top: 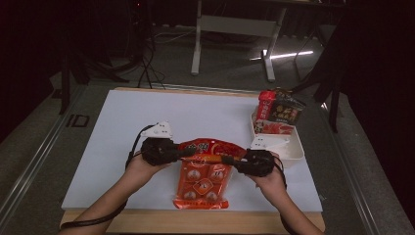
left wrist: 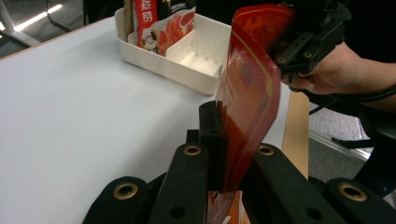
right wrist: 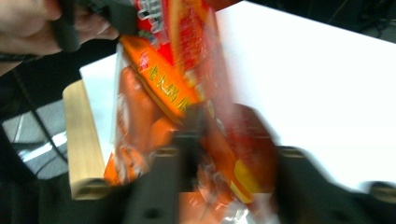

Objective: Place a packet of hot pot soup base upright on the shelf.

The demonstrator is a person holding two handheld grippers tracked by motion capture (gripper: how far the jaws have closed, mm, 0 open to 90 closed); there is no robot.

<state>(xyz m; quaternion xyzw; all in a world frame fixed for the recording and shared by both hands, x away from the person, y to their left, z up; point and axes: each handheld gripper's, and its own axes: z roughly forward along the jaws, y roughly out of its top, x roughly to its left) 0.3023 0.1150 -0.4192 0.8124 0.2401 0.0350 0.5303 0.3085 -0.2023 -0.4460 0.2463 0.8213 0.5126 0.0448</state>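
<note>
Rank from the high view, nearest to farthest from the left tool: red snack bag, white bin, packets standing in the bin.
1. Red snack bag: clamped in the left tool itself, at the bag's top left corner.
2. White bin: to the right, past the right tool.
3. Packets standing in the bin: at the bin's far end, right rear of the table.

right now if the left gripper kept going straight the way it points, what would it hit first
Probably the right gripper, clamped on the far edge of the red snack bag that both hold; the white tray sits off to the side, though depth is unclear.
</note>
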